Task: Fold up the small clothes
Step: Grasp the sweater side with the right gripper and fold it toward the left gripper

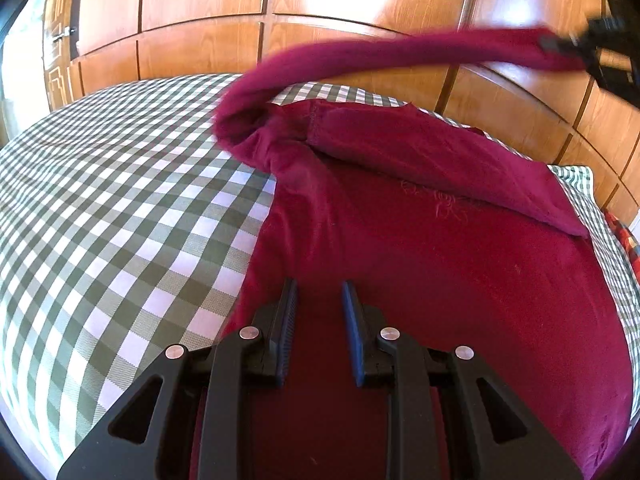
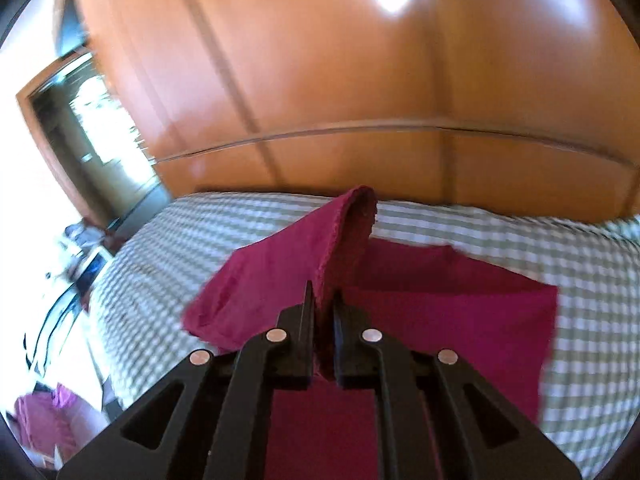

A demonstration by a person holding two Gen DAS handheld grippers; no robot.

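The right tool (image 2: 322, 312) grips a raised sleeve of the shirt (image 1: 460, 264). The left tool (image 1: 320, 308) (jaws apart) hovers over the shirt on the bed (image 1: 120, 200).

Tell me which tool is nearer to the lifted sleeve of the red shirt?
Right. The right tool is shut on the sleeve and holds it up above the bed. The left tool is open over the flat body of the shirt, apart from the sleeve.

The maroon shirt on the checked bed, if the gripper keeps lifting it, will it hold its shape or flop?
Probably flop: the maroon shirt sags in a limp arc from the right gripper, which is pinching its sleeve. It looks light, since one pinch carries that length. The part lying on the bed will likely drag and bunch.
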